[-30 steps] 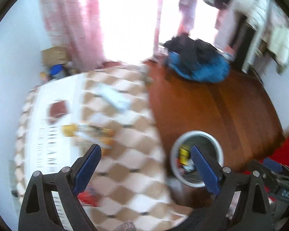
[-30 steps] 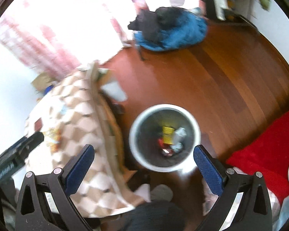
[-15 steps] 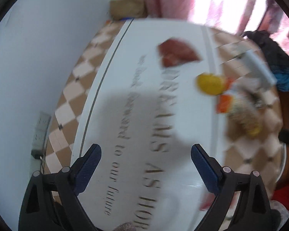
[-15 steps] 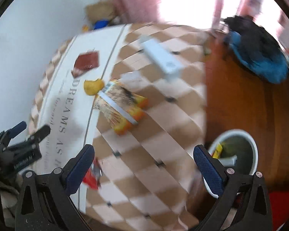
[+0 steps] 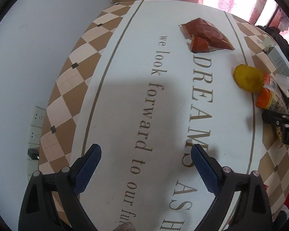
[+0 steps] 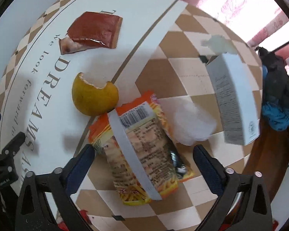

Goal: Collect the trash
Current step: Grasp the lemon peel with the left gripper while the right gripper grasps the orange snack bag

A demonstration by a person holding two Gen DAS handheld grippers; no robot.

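While both your tongs hang wide apart and empty, the trash lies spread on the counter point(image 5: 113, 61) with its checked cloth.

Your right tongs point(image 6: 143, 156) straddle the orange-and-yellow plastic noodle packet point(image 6: 142, 154), fingers either side, not touching it. Just beside its top sits the yellow torn fruit peel point(image 6: 94, 99); the dark red torn foil wrapper point(image 6: 92, 32) lies farther off, and the grey cardboard box point(image 6: 233, 100) to the right. Your left tongs point(image 5: 145, 162) hover over bare lettering.
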